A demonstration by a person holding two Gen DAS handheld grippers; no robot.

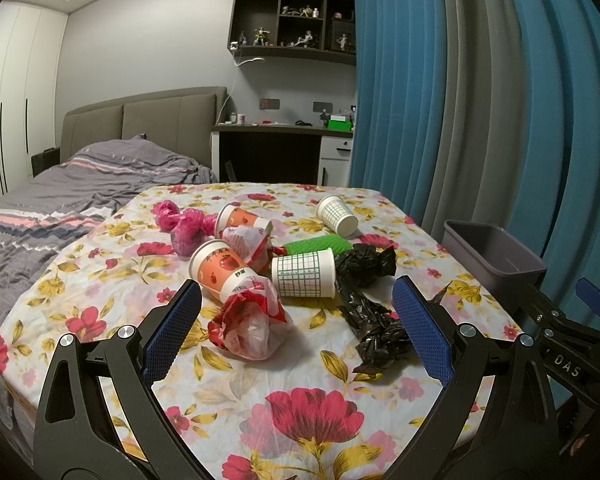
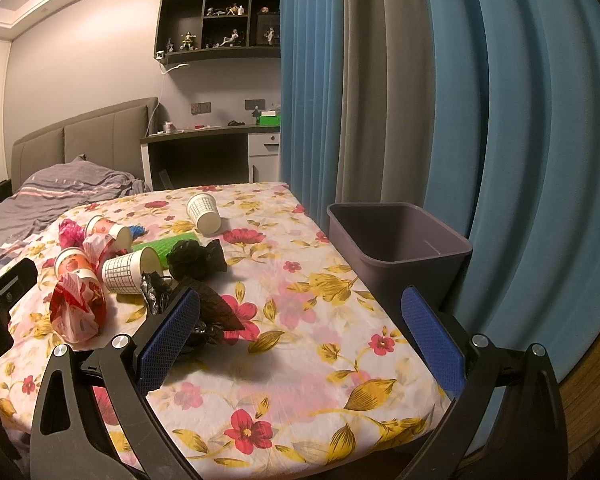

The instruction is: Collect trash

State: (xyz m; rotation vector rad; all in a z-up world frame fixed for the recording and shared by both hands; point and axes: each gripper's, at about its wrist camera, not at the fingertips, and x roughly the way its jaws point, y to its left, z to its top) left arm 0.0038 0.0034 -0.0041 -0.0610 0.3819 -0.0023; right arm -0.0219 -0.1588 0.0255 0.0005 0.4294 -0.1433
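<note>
Because nothing has yet been picked up, both tools are held low over the near edge of the counter (image 1: pixel 300 360), their jaws spread wide with nothing between them. The left gripper (image 1: pixel 296 332) is aimed at the litter, so that the red-and-white plastic bag (image 1: pixel 248 328) is framed between its pads; this bag is judged the likeliest first grasp. The right gripper (image 2: pixel 300 340) is kept on the bin's side of the heap, over bare cloth.

Taking the purple bin (image 2: pixel 396 248) as landmark: it is set against the counter's edge beside the blue curtain (image 2: pixel 520 120), presumably so that trash can be dropped in with a short carry. It appears empty. Nearest it within the heap, crumpled black bags (image 1: pixel 364 300) are spread. Further from the bin, a green-checked paper cup (image 1: pixel 304 274) is lying on its side, touching a green roll (image 1: pixel 320 246). Two red-printed cups (image 1: pixel 220 268) and a pink bag (image 1: pixel 188 228) are found on the heap's side farthest from the bin. A second checked cup (image 2: pixel 204 212) lies apart, toward the counter's far edge.

Behind all this, a bed (image 1: pixel 80 184) and a wall shelf (image 1: pixel 296 20) are seen.
</note>
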